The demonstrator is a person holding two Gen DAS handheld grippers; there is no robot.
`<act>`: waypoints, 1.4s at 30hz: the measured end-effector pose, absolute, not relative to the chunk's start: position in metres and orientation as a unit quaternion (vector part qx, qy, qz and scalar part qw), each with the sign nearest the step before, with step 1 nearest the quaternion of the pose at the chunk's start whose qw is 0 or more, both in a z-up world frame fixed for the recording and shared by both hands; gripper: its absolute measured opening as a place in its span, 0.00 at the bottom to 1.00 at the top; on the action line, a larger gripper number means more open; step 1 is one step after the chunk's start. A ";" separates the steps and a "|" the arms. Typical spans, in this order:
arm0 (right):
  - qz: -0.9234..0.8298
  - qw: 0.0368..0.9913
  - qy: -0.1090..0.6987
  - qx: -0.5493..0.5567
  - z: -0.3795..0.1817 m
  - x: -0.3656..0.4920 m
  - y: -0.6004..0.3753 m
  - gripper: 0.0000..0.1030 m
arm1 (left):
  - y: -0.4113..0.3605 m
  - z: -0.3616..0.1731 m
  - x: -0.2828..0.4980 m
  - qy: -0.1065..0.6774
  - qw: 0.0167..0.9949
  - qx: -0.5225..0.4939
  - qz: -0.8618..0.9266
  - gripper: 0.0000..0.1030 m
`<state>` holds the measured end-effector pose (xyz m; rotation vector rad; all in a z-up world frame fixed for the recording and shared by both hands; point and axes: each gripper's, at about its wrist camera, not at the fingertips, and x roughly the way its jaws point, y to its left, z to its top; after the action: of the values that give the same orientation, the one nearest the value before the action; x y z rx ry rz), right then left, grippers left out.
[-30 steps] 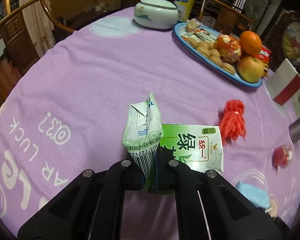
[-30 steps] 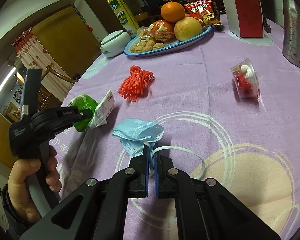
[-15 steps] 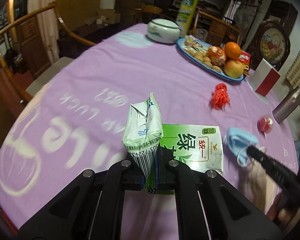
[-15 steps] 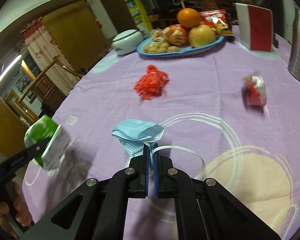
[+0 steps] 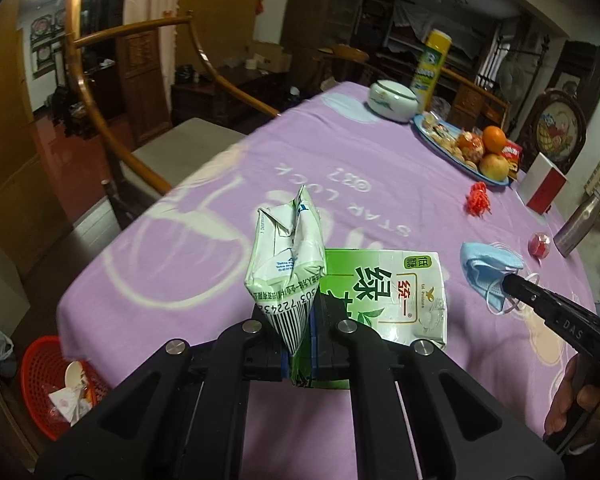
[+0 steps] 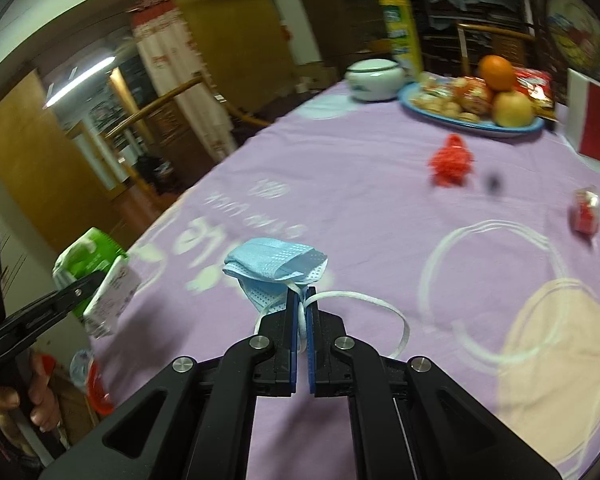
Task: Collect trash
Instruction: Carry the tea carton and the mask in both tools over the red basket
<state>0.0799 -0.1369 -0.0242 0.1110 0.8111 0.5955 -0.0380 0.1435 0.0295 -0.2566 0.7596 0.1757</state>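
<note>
The left claw (image 5: 300, 344) is clamped tight on a crushed green carton (image 5: 340, 288), held in the air above the near edge of the desk (image 5: 300, 168). The right claw (image 6: 302, 308) is pinched shut on the ear loop of a blue mask (image 6: 274, 260), which hangs just ahead of its tips, also off the cloth. A red bin (image 5: 40, 380) stands on the floor, down to the left of the desk.

Risks, as I judge them: the mask hangs by one thin loop and may slip out on a swing; the carton is gripped only at a lower corner and could pivot or drip. Red net (image 6: 452, 160) and a small red wrapper (image 6: 586, 214) lie well apart on the desk, not yet collected.
</note>
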 end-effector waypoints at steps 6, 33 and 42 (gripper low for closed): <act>0.336 0.863 0.377 0.023 -0.014 0.041 -0.087 0.04 | 0.174 0.029 -0.081 0.358 0.917 -0.140 0.109 0.08; 0.541 0.711 0.414 -0.173 -0.046 -0.094 0.215 0.04 | 0.386 -0.054 -0.255 0.367 0.826 -0.276 0.327 0.08; 0.552 0.651 0.474 -0.218 -0.110 -0.112 0.303 0.04 | 0.445 -0.123 -0.268 0.412 0.763 -0.327 0.375 0.08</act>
<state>-0.1117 0.3030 -0.1102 -0.4951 1.0754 1.2532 -0.2678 0.4451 -0.1233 -0.7121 0.8958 0.8146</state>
